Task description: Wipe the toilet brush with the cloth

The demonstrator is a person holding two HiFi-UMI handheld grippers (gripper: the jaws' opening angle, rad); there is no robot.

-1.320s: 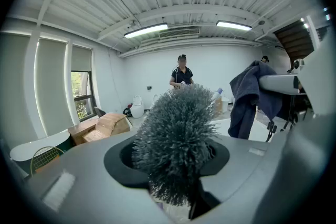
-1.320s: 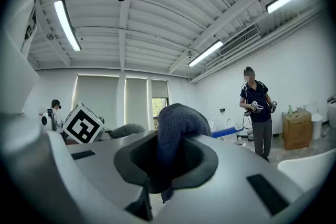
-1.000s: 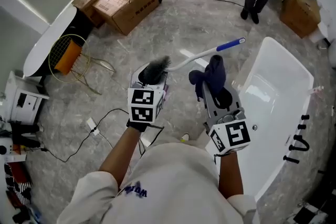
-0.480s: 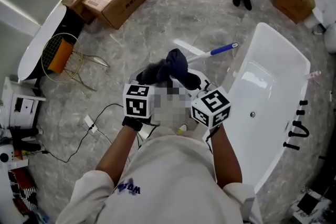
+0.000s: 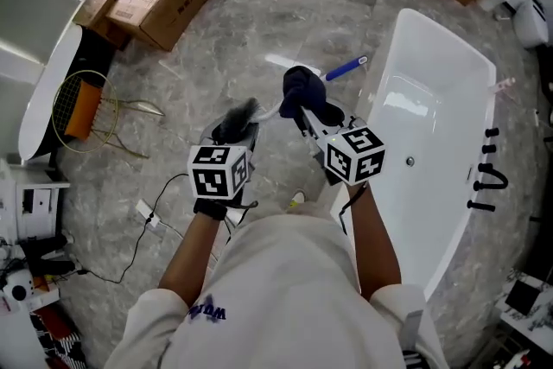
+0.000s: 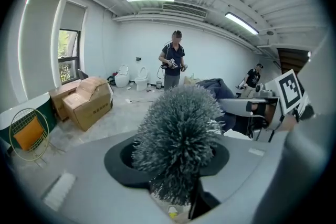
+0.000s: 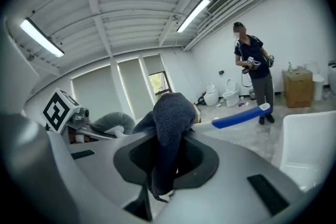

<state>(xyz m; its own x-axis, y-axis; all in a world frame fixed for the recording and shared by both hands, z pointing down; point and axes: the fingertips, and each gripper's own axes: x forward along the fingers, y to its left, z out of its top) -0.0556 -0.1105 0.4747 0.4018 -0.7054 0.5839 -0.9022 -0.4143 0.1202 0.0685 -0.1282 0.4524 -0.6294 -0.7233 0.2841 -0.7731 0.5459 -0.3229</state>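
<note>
Above the grey floor (image 5: 285, 22), just left of the white bathtub (image 5: 449, 99), the person holds the toilet brush (image 6: 178, 134) in the air, roughly level, with its bristle head near and left and its blue grip (image 5: 346, 67) pointing far and right. The left claw (image 5: 235, 134) pinches the brush at the bristle head, and its own view is filled by grey bristles wedged between the jaws. The right claw (image 5: 308, 118) is pressed together on a fold of the dark blue cloth (image 7: 169, 123), which bulges up from the jaws and hangs below them. From the head view the cloth sits on the white shaft, between the bristle head and the blue grip. The right gripper view shows the shaft passing right behind it, so the two seem to touch, though the contact itself is hidden. I judge the wiping to be at an early point: the cloth is on the shaft, with no sign of how much has been covered. The next move calls for drawing the cloth along the shaft toward the blue grip or back toward the bristles, the left claw steadying the brush against the push, with enough pressure that the cloth rubs rather than skates. A hold on springy bristles may let the brush twist, so light strokes look wise
</note>
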